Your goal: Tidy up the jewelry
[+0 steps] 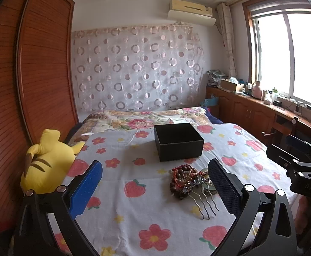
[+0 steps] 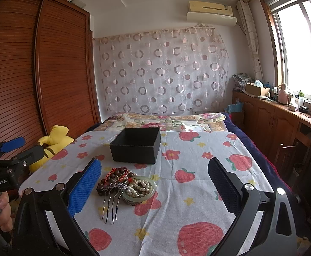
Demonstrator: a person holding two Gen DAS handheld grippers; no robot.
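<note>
A pile of jewelry lies on the strawberry-print cloth [image 1: 134, 170]: brown bead bracelets [image 1: 182, 173] [image 2: 113, 176], a metal hair comb [image 1: 200, 200] [image 2: 111, 202], and a pale green bangle holding pearls [image 2: 139, 188]. An open black box [image 1: 177, 140] [image 2: 137, 145] stands just behind the pile. My left gripper [image 1: 155, 183] is open and empty, the pile beside its right finger. My right gripper [image 2: 155, 183] is open and empty, the pile beside its left finger. Each gripper shows at the edge of the other's view, the left [image 2: 12, 149] and the right [image 1: 294, 157].
A yellow plush toy [image 1: 46, 164] [image 2: 53, 143] lies at the cloth's left edge by a wooden wardrobe [image 1: 38, 74]. A floral quilt [image 1: 144, 119] lies beyond the box. A wooden counter [image 1: 262, 106] with bottles runs under the window on the right.
</note>
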